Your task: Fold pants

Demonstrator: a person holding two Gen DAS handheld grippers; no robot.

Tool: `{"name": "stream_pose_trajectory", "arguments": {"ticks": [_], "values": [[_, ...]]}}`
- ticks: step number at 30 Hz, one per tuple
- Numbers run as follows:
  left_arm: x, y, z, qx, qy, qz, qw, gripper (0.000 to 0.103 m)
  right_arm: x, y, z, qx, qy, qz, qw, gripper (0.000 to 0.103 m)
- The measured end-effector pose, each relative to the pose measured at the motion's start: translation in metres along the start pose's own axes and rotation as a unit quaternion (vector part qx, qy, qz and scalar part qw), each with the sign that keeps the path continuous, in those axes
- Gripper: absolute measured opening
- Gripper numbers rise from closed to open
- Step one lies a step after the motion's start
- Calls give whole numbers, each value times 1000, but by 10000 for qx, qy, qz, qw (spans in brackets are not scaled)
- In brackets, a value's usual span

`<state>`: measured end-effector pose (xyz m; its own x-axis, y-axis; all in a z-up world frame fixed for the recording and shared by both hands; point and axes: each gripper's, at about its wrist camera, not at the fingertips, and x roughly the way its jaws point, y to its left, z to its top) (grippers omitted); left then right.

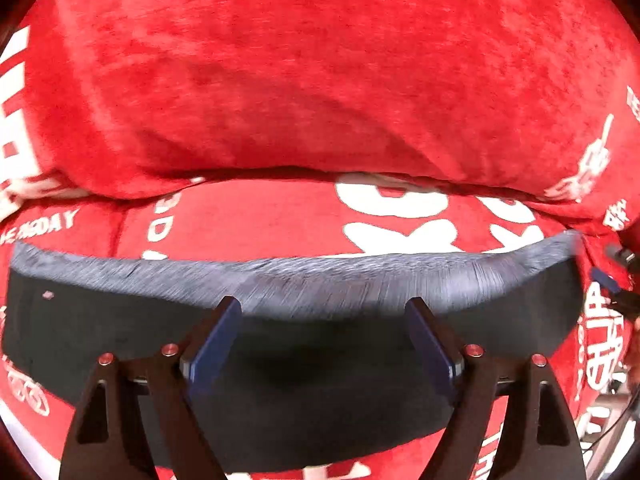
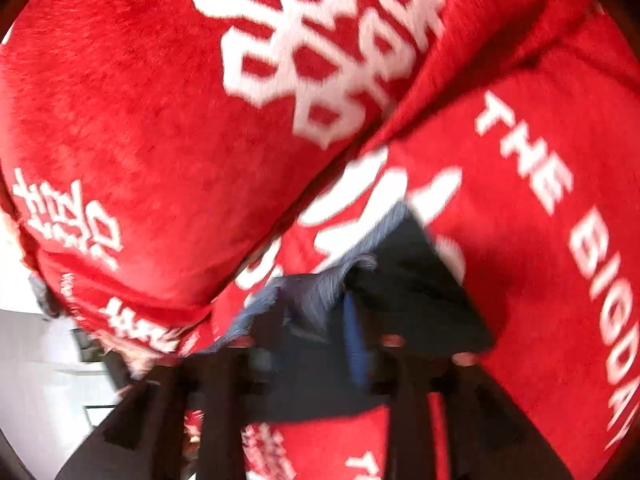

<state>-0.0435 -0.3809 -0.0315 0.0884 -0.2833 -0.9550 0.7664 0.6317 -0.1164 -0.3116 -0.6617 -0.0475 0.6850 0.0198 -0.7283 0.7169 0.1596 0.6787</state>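
The dark pants lie as a wide black band on the red blanket, with a grey fleecy inner edge along the far side. My left gripper is open above the middle of the band, blue pads spread wide, with the cloth under them. In the blurred right wrist view, my right gripper is shut on a bunched corner of the pants, black outside and grey inside, and lifts it off the blanket. The right gripper also shows at the far right of the left wrist view.
A red plush blanket with white lettering covers the surface. A large red pillow or fold rises behind the pants, also in the right wrist view. A white room shows at lower left.
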Motion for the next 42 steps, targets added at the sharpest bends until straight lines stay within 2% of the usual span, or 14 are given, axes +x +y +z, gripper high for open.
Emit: {"name": "stream_pose_trajectory", "arguments": {"ticks": [1,5,9,13,16,19,22,25,28,31,33,36,38,42], "values": [[-1,3,-4,-40,32,78,10000,85,-3,3,5,-68,-90,-105,9999,66],[10,7,-24,-88,320,311,9990,85,-21,2,-5,-332,-323,-810,9956,65],[37,4,-46,-174,599,458,9970,85,-20,-49,-45,509,-110,-1154,9919,38],[62,-4,-58,-195,781,608,9949,85,7,-84,-58,996,98,-983,9901,13],[72,-6,-60,-118,784,888,9929,94,9,-78,-52,807,-64,-1057,9911,12],[68,-3,-56,-133,848,982,9915,94,5,-81,-53,942,0,-1342,9865,11],[48,1,-45,-35,539,1038,9931,94,-14,-67,-54,613,-136,-2056,9766,16],[51,3,-32,-34,481,1119,9925,94,-23,-36,-54,-24,-362,-1845,9822,20],[72,1,-21,-75,555,1328,9896,94,17,4,-51,-1064,82,-1771,9784,49],[94,-2,-9,-125,514,1523,9869,97,69,32,-45,-1655,370,-1611,9723,49],[97,5,4,-205,333,1648,9856,97,96,39,-37,-1869,467,-1788,9648,48],[95,30,20,-490,341,1855,9808,97,104,30,-23,-1952,224,-2169,9562,36],[85,55,24,-668,364,2064,9755,97,90,20,-12,-1689,-43,-2424,9554,36],[54,98,13,-748,324,2117,9739,97,53,11,-12,-1136,-156,-2276,9670,42]]}}
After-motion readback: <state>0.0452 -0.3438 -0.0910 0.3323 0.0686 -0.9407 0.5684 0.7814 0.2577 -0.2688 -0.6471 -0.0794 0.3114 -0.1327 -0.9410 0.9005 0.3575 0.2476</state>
